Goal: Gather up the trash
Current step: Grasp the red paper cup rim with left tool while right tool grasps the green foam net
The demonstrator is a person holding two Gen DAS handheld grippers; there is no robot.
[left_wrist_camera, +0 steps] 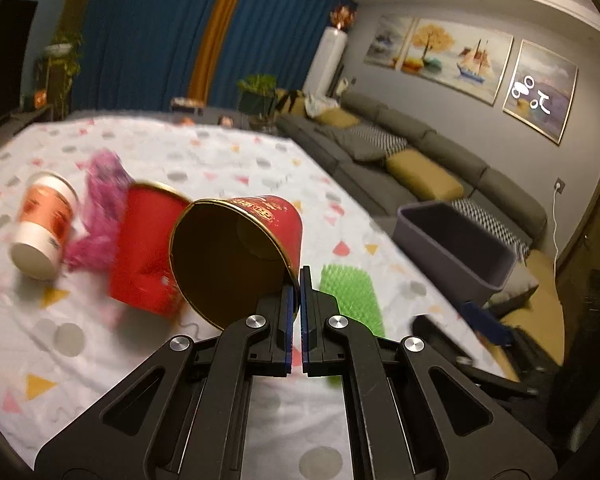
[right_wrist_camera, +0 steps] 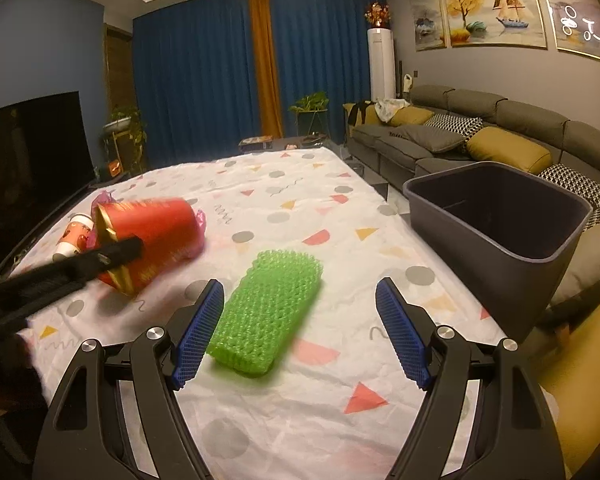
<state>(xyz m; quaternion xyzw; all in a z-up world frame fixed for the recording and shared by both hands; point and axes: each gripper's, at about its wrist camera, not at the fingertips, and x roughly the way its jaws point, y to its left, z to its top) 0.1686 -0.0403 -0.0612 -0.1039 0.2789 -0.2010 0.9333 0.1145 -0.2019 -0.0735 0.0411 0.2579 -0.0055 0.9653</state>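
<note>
Left wrist view first: our left tongs (left_wrist_camera: 297, 280) are clenched on the near rim of a red paper cup (left_wrist_camera: 240, 256), pinching only the thin wall at its mouth, and the cup tips on its side with its gold-lined opening turned toward us. Because we grip just one edge, we judge the cup could swivel or slide out on the way to the grey bin (left_wrist_camera: 460, 248), which sits well apart at the right edge of the tabletop (left_wrist_camera: 228, 160). Just behind the held cup lies a second red cup (left_wrist_camera: 144, 248), blurred, with a purple wrapper (left_wrist_camera: 100, 204) and a white-and-orange cup (left_wrist_camera: 44, 224) near it; a careless swing could knock these along or off the patterned cloth. Right wrist view next: our right tongs (right_wrist_camera: 300, 328) stand released, jaws wide apart and grasping nothing, with the green mesh pad (right_wrist_camera: 268, 308) lying flat on the cloth between them, nearer the left pad. It looks soft and low, so we expect that closing too high would pinch air or snag the cloth instead. The left tongs (right_wrist_camera: 116, 258) reach in from the left with the red cup (right_wrist_camera: 156, 236), and its path to the bin (right_wrist_camera: 500, 220) crosses over our right tongs, so the two could collide.
</note>
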